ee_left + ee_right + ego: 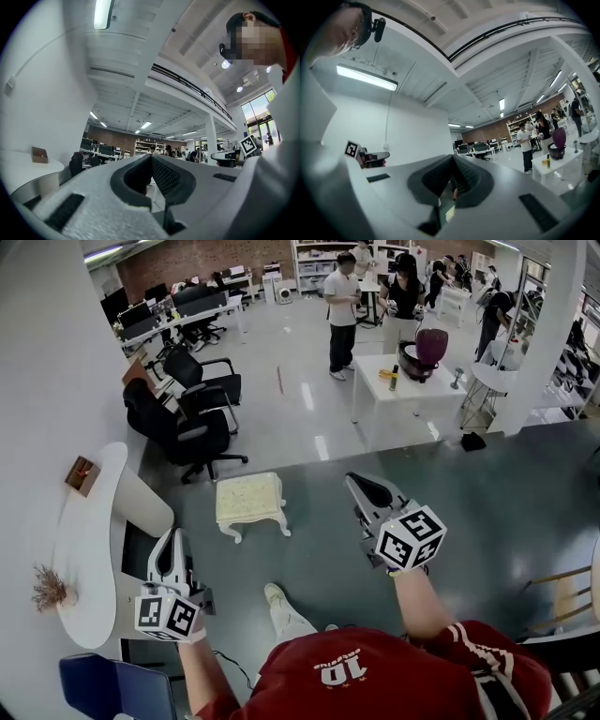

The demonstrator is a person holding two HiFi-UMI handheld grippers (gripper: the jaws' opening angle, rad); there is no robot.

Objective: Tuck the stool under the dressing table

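The cream stool (248, 501) stands on the dark floor, apart from the white dressing table (89, 549) at left. That desk carries 1 small brown box (82, 473). The left gripper (173, 538) and right gripper (362, 484) have their jaws clenched on nothing.

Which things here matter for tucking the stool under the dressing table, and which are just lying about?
For the job:
- stool
- dressing table
- left gripper and right gripper, both shut, holding nothing

Just lying about:
- black office chairs
- white table
- brown box on the dressing table
- dried plant
- blue chair
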